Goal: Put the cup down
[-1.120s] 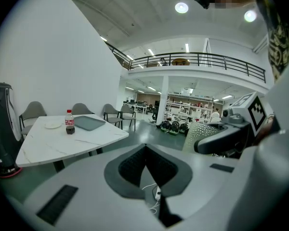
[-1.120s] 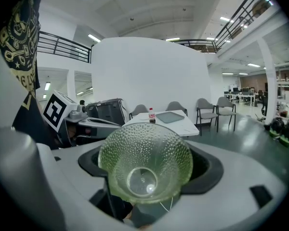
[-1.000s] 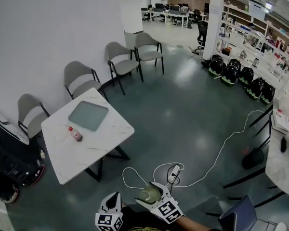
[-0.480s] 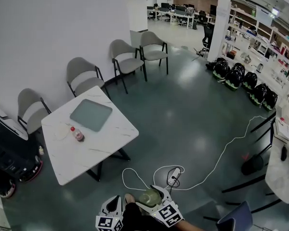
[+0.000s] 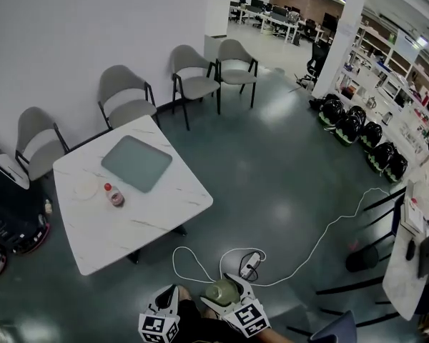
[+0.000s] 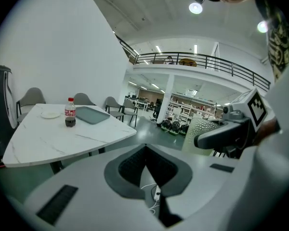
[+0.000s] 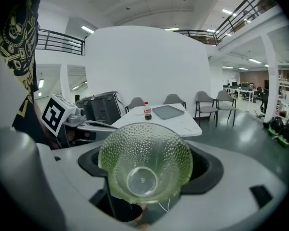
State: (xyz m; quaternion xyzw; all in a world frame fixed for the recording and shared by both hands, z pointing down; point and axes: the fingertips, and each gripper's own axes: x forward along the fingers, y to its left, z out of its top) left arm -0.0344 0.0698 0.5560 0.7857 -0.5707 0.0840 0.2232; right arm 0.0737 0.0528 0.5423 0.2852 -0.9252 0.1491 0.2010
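Note:
A green, dimpled glass cup [image 7: 144, 170] sits between the jaws of my right gripper [image 7: 145, 179], which is shut on it, mouth towards the camera. In the head view the cup [image 5: 222, 290] and right gripper [image 5: 232, 300] are at the bottom centre, above the floor. My left gripper [image 5: 166, 300] is beside it on the left. In its own view the left gripper [image 6: 145, 150] has its jaws together and holds nothing, and the cup [image 6: 198, 134] shows to the right. The white marble table [image 5: 157, 206] stands ahead on the left.
On the table are a grey tray [image 5: 137, 163], a small red-capped bottle [image 5: 116, 196] and a white plate [image 5: 86, 187]. Grey chairs [image 5: 125, 98] line the wall. A white cable and power strip [image 5: 249, 264] lie on the floor just ahead. A black machine [image 5: 3, 213] stands at left.
The head view has shifted, and the table now lies further right and closer. Both grippers keep their places at the bottom, the cup still held.

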